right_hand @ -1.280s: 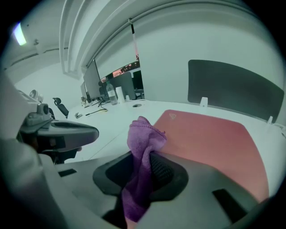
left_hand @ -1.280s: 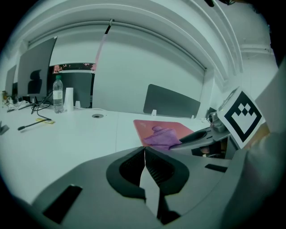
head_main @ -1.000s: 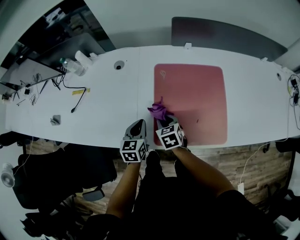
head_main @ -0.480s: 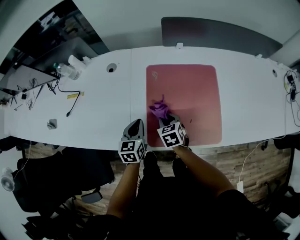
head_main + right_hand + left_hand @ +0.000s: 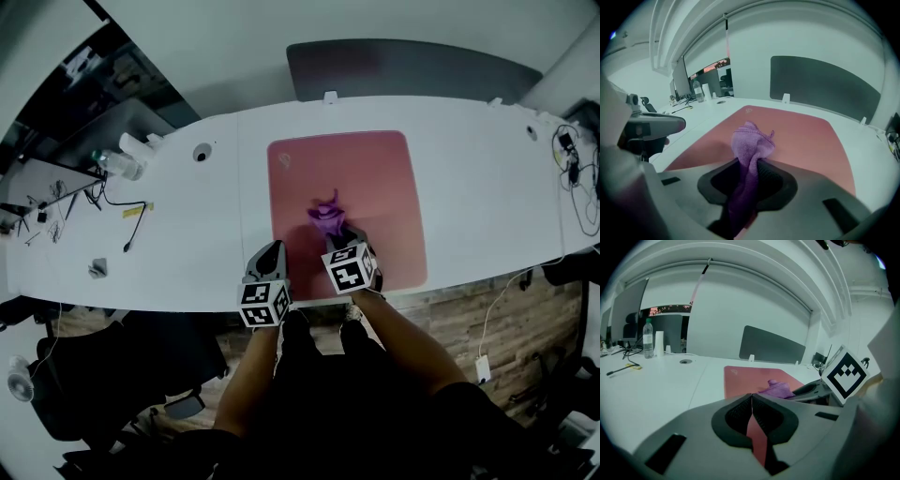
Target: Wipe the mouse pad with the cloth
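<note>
Fingers of my right gripper pinch the purple cloth — bunched on the red mouse pad, mid-pad; my left gripper is pressed together, empty, by the pad's near left edge.

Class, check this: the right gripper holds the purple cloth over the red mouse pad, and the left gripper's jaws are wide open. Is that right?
Not quite. The left gripper view shows the left gripper with jaws together, empty. The right gripper does hold the cloth over the mouse pad.
</note>
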A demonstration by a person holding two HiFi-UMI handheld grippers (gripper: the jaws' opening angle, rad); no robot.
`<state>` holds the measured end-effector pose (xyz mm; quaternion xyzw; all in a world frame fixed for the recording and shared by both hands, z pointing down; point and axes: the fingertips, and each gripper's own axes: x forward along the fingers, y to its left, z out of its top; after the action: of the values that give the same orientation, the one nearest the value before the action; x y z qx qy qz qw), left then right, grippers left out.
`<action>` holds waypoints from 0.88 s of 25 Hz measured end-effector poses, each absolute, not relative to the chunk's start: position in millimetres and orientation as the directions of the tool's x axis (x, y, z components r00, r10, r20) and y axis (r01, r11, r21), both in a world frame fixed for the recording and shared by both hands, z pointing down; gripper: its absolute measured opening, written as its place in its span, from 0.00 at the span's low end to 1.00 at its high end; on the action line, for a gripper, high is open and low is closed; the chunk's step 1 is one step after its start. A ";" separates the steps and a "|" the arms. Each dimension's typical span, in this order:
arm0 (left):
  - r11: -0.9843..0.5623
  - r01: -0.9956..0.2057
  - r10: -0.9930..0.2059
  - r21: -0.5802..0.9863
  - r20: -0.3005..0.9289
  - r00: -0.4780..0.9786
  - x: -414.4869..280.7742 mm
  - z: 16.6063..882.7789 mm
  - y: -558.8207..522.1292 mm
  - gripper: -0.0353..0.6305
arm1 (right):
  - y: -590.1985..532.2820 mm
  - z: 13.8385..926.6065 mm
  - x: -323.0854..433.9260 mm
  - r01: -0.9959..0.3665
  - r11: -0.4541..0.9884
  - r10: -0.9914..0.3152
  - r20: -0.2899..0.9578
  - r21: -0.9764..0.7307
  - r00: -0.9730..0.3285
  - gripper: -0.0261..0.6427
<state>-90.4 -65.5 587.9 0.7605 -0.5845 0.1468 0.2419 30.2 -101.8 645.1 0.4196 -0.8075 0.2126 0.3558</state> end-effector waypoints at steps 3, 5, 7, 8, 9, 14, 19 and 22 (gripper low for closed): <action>-0.219 -0.956 -0.815 0.192 0.503 0.288 -77.9 586.5 -70.0 0.09 | -105.7 645.8 55.4 -0.850 0.527 -0.542 0.757 -0.031 -0.364 0.20; -0.234 -0.953 -0.812 0.191 0.502 0.299 -68.9 585.8 -72.0 0.09 | -107.8 645.8 72.8 -0.863 0.505 -0.555 0.757 -0.024 -0.345 0.20; -0.247 -0.950 -0.808 0.191 0.500 0.311 -59.4 585.3 -73.5 0.09 | -109.5 646.3 91.5 -0.875 0.484 -0.565 0.758 -0.014 -0.325 0.20; -0.252 -0.949 -0.807 0.192 0.499 0.315 -55.1 585.2 -74.4 0.09 | -110.6 646.4 100.9 -0.879 0.477 -0.572 0.757 -0.007 -0.316 0.20; -0.254 -0.948 -0.806 0.193 0.499 0.318 -51.3 585.5 -75.0 0.09 | -111.8 646.3 110.3 -0.882 0.472 -0.579 0.755 0.004 -0.306 0.20; -0.256 -0.946 -0.803 0.196 0.503 0.321 -31.2 589.4 -74.2 0.09 | -117.3 647.4 162.8 -0.900 0.432 -0.614 0.751 0.062 -0.243 0.20; -0.279 -0.938 -0.793 0.204 0.502 0.345 -11.8 587.6 -70.8 0.09 | -124.9 645.7 205.8 -0.917 0.386 -0.637 0.747 0.097 -0.189 0.20; -0.305 -0.934 -0.791 0.185 0.496 0.357 -3.2 582.0 -71.0 0.09 | -128.9 644.8 222.9 -0.915 0.382 -0.648 0.743 0.127 -0.167 0.20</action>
<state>-3.2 -71.0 582.0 0.7922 -0.5445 0.1580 0.2257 222.9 -128.9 644.8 0.5263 -0.7427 0.1791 0.3733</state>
